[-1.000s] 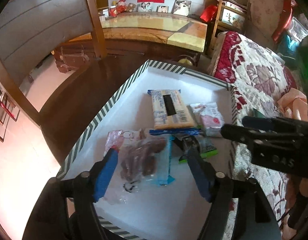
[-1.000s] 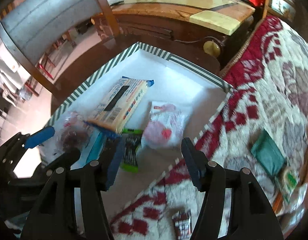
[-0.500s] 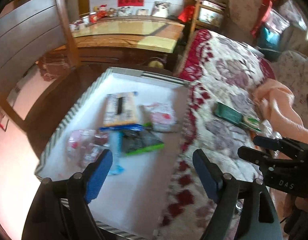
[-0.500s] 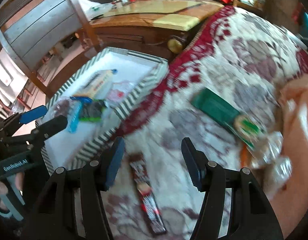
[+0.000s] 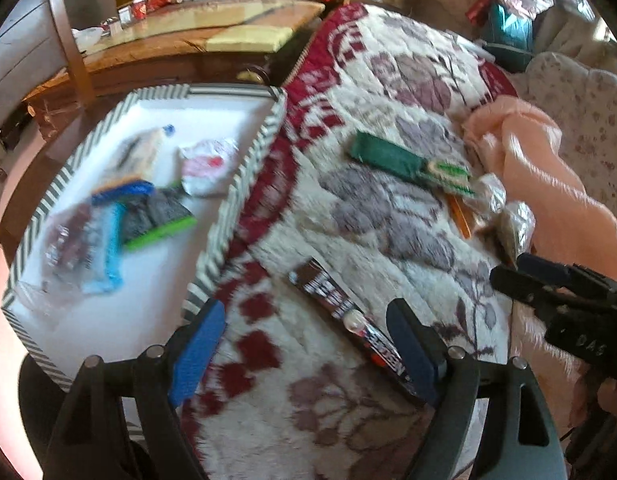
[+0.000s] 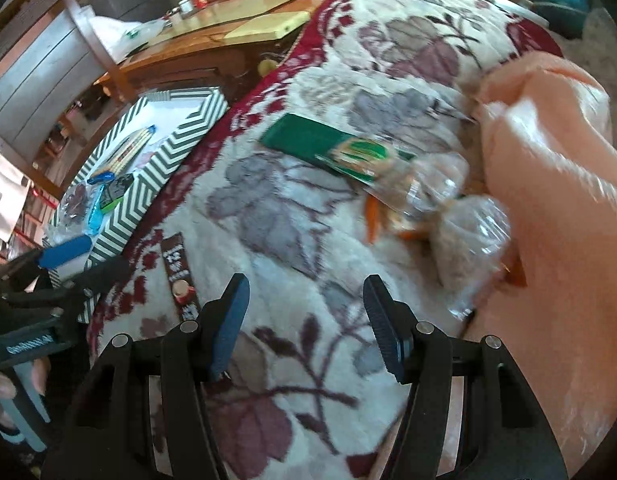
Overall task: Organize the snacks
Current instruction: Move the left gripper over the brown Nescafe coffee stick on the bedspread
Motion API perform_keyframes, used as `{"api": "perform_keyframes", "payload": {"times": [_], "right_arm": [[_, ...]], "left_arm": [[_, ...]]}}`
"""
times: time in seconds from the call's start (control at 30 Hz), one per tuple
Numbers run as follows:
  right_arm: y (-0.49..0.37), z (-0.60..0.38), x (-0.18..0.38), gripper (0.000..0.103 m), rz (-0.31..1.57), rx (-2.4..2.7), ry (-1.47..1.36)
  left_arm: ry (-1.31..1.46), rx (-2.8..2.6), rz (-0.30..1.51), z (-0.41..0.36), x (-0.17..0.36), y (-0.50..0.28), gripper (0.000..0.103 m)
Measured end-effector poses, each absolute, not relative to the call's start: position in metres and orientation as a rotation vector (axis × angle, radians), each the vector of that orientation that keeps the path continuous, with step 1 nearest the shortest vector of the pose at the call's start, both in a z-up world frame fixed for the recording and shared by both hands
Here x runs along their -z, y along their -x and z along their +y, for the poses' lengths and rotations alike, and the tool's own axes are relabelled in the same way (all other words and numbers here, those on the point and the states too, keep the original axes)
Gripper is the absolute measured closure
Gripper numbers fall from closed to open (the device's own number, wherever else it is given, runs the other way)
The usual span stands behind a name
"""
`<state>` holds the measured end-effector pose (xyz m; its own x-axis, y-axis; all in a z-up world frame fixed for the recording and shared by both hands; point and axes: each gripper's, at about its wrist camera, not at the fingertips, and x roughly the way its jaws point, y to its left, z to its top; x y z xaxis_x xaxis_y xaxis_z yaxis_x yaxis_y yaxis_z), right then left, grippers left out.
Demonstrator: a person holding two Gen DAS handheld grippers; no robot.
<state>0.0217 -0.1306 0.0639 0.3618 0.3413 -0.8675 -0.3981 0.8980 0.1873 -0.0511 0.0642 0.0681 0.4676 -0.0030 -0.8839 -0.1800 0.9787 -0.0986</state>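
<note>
Now both hand-held grippers, left (image 5: 304, 344) and right (image 6: 306, 320), hang open above the blanket (image 6: 292, 216)

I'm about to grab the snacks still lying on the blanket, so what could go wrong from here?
The long brown snack bar lies flat on the plush blanket, so the open left gripper may pinch pile along with it. The clear bags are crinkly, overlap the green packet and touch the peach cloth; the open right gripper could drag a neighbour.
</note>
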Motion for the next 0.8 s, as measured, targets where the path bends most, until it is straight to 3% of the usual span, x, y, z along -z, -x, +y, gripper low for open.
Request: {"api": "perform_keyframes", "payload": {"times": [0.43, 0.8], "right_arm": [[-0.022, -0.149, -0.059, 0.044, 1.114, -0.462, 0.003], [-0.024, -0.155, -0.062, 0.044, 1.104, -0.448, -0.034]], "left_arm": [[0.11, -0.073, 1.178, 0.017, -0.033, 0.039, 0.019], [0.127, -0.093, 1.272, 0.051, -0.019, 0.064, 0.018]]}}
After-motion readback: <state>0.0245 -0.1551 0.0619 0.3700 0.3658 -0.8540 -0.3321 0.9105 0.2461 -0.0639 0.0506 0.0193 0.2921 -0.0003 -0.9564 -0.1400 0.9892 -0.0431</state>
